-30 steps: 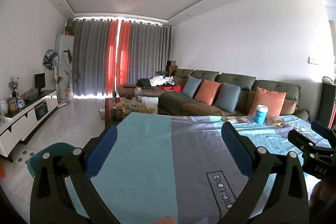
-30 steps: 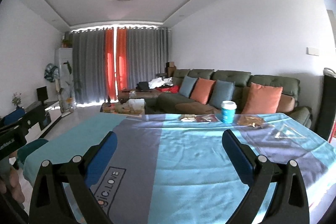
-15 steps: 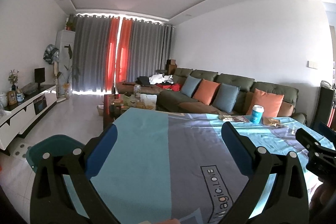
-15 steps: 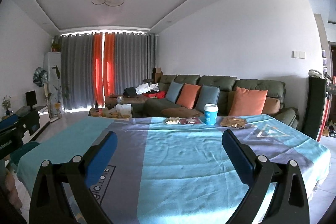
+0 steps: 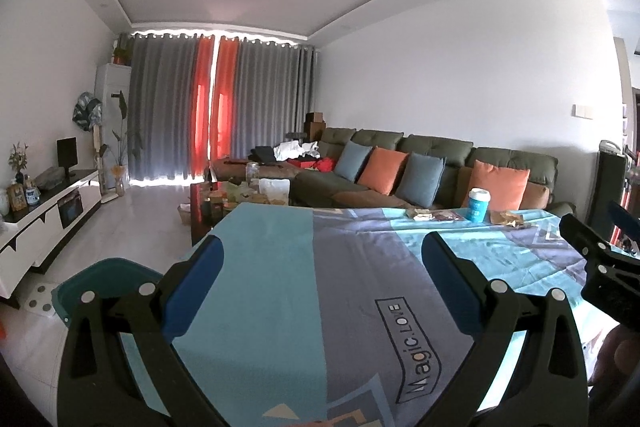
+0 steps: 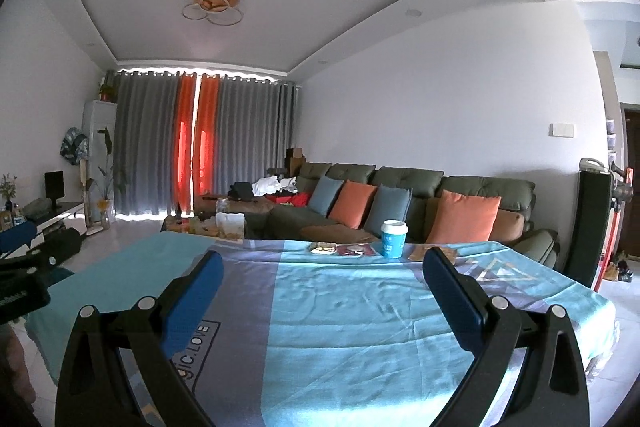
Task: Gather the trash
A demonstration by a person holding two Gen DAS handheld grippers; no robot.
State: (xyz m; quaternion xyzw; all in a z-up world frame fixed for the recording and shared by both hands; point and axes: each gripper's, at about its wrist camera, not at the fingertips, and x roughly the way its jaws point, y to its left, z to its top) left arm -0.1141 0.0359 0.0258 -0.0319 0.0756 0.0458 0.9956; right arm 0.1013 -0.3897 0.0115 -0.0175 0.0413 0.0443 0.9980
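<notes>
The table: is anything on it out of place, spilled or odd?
Only the litter at the far edge of the table stands out: flat wrappers and a crumpled brown one lie beside an upright blue cup. Nothing looks spilled. Both claws, left and right, are open and empty.

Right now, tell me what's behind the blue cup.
Behind the cup stands the sofa with orange and blue cushions. The cup covers part of the sofa seat; the seat there can't be seen.
</notes>
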